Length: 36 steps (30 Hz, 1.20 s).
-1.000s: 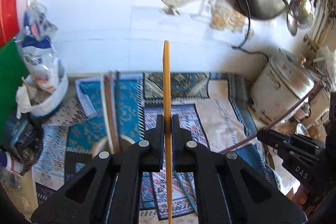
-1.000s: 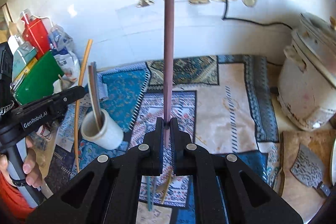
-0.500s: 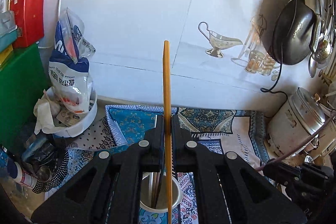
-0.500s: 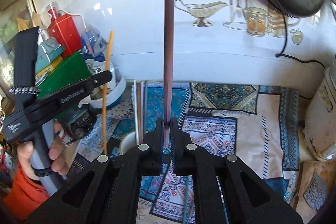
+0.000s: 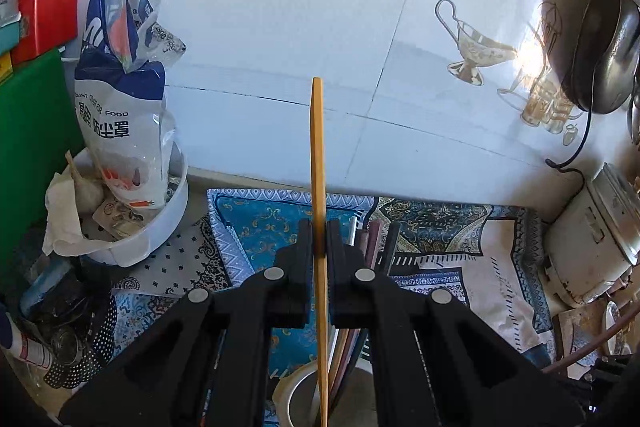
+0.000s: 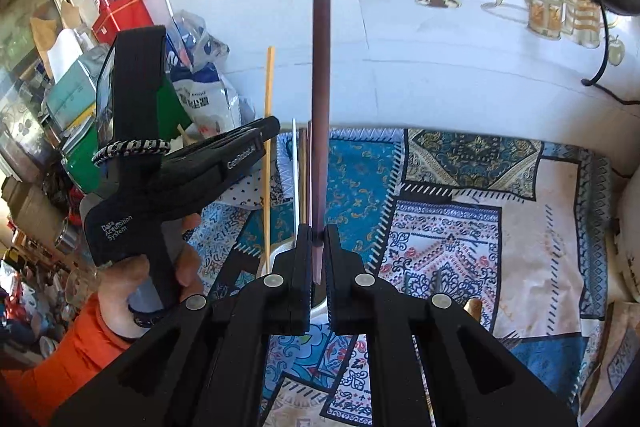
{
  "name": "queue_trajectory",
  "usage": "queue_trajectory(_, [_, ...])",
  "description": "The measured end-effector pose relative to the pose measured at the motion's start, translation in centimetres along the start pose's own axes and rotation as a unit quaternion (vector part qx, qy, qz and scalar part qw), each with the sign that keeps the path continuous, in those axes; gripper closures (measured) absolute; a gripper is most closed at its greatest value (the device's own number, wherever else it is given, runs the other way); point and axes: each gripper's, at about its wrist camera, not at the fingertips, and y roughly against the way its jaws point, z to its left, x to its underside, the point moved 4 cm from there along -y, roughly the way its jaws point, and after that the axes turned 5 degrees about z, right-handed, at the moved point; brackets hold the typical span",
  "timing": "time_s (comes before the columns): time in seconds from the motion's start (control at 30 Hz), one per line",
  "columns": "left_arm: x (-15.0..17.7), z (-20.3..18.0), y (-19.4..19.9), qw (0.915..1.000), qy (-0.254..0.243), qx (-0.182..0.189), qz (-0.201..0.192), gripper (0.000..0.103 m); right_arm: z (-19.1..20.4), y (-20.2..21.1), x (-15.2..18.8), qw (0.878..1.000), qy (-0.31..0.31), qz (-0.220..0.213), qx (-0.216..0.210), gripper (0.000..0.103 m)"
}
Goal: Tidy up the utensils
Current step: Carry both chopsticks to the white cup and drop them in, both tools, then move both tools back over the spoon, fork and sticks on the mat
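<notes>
My left gripper point(image 5: 319, 233) is shut on an orange chopstick point(image 5: 318, 163), held upright with its lower end inside the white cup point(image 5: 294, 393) right below. The cup holds several other chopsticks point(image 5: 370, 247). My right gripper point(image 6: 318, 237) is shut on a dark purple-brown chopstick point(image 6: 321, 67), held upright just above the same cup point(image 6: 276, 255). In the right wrist view the left gripper point(image 6: 256, 143) and its orange chopstick point(image 6: 267, 155) are just left of mine, with pale chopsticks point(image 6: 298, 179) standing in the cup.
A patterned cloth point(image 6: 460, 211) covers the counter. A white bowl with a food bag point(image 5: 128, 131) and a green board point(image 5: 28, 155) stand at left, a rice cooker point(image 5: 592, 239) at right, a pan point(image 5: 604, 43) on the tiled wall.
Both grippers have tilted up and closed in on the cup. The left orange chopstick now reaches down into the cup. The right gripper has moved nearer, over the cup.
</notes>
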Motion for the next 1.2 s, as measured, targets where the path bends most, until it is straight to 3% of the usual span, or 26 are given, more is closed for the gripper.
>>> queue_trajectory(0.13, [1.2,-0.1,-1.1,0.9999,-0.013,-0.002,0.002,0.098,-0.2,-1.6,0.6,1.0,-0.006,0.023,0.001,0.097])
queue_trajectory(0.43, [4.1,0.7,-1.9,0.9982,-0.018,0.015,0.056,0.098,-0.7,-4.8,1.2,0.998,-0.014,0.067,0.002,0.097])
queue_trajectory(0.73, [5.3,0.7,-0.3,0.9941,-0.033,0.021,0.101,0.098,-0.7,-5.3,0.7,0.997,-0.015,0.076,0.004,0.096])
queue_trajectory(0.97, [4.6,-0.8,3.4,0.9951,-0.051,0.017,0.083,0.098,-0.5,-2.3,0.1,0.999,-0.004,0.044,0.007,0.087])
queue_trajectory(1.2, [3.3,-3.7,7.5,0.9962,-0.07,0.014,0.049,0.097,-1.9,1.6,0.2,1.0,0.002,0.008,0.024,0.086])
